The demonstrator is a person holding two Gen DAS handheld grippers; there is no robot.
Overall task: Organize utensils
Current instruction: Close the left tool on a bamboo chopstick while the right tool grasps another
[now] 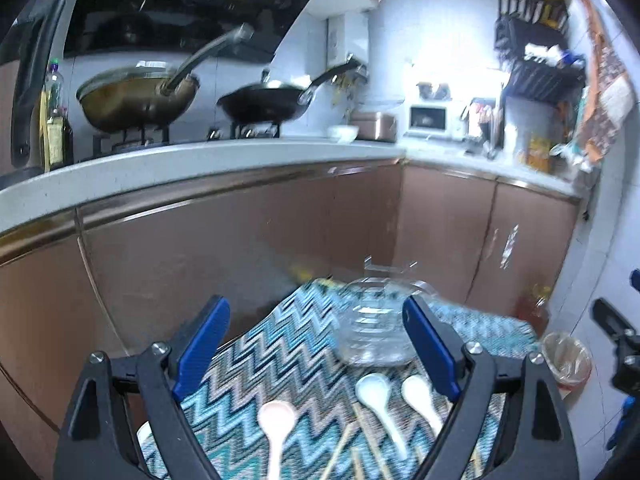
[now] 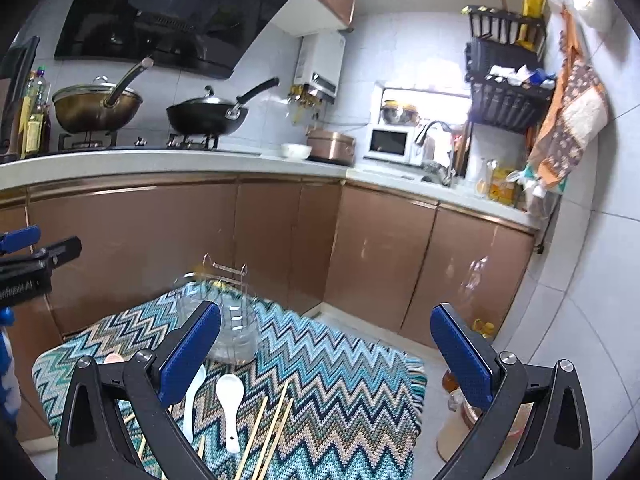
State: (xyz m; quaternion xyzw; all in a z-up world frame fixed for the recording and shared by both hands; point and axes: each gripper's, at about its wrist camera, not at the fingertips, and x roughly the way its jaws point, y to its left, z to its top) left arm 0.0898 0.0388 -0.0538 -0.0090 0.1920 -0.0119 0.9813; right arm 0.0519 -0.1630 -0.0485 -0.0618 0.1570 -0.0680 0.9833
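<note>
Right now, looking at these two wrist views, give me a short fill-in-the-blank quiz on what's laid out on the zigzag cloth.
1. The left hand-held gripper and right hand-held gripper are both ____, holding nothing.
2. The clear container stands on the ____-patterned cloth.
3. Beside the white spoon lie wooden ____.
4. On the stove sit a golden wok and a ____ wok.

Missing words: open; zigzag; chopsticks; black

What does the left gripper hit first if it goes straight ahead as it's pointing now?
Probably the clear glass jar: it stands on the zigzag cloth between the open left gripper fingers, just ahead. Blur leaves depth uncertain; the white spoons lie lower and nearer.
</note>
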